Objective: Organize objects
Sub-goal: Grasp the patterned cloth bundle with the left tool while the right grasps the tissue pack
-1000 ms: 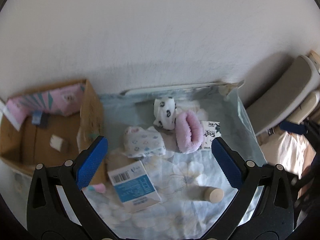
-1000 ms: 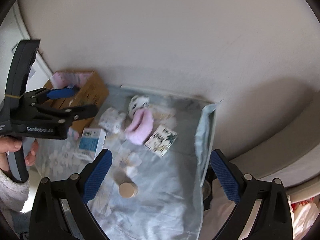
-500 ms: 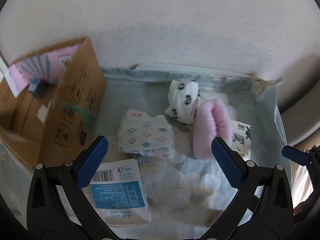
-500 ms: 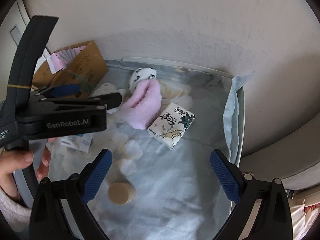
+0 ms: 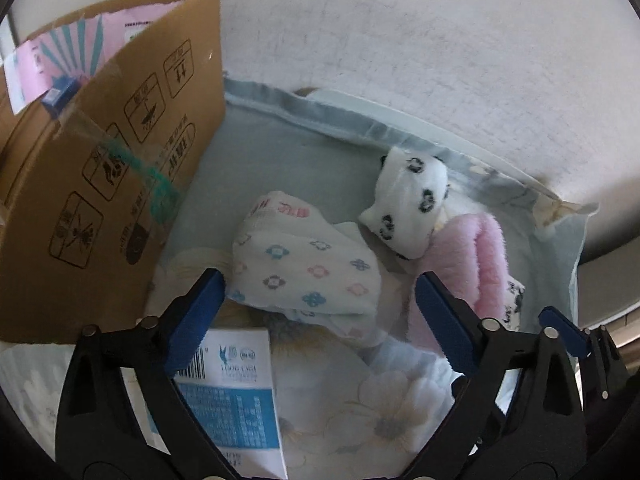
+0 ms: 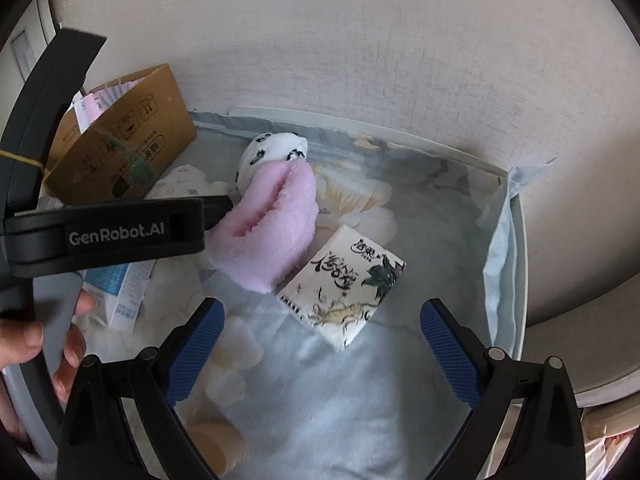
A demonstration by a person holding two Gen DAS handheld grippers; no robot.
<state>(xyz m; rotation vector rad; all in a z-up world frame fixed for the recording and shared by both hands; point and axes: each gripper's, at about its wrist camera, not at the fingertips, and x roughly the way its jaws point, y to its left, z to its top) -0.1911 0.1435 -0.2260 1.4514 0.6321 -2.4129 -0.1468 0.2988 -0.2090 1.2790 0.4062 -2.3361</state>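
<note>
— Since 1 second ago, what has moved?

— Both grippers have come in closer over the cloth [image 5: 272,160]. The left gripper [image 5: 320,300] now hangs right over the flower-print pack [image 5: 308,276], which lay farther off before. The right gripper [image 6: 322,334] has closed in on the ink-print pack [image 6: 344,284].

— Fingers?

— Spread wide on both, nothing held. The flower-print pack sits between the left pair, not yet touched.

— Which step, would you say?

— Reaching for the first pick, I judge. The box [image 5: 112,184] stands at the left, touching the cloth's edge, and looks like the place to put things. Next the left must drop a little, straddle the pack, then squeeze. It is soft, so it will give.

— Count them, left to right.

— 1 box, with pink paper [image 5: 80,52] inside it. 1 blue-label pack [image 5: 236,400] under the left finger. 1 flower-print pack. 1 panda-print sock [image 5: 412,208] leaning on 1 pink sock [image 5: 480,256]. 1 ink-print pack just beside that. In the right view, 1 tan cylinder [image 6: 218,446] low down, near the left finger; what it is I cannot tell.
</note>
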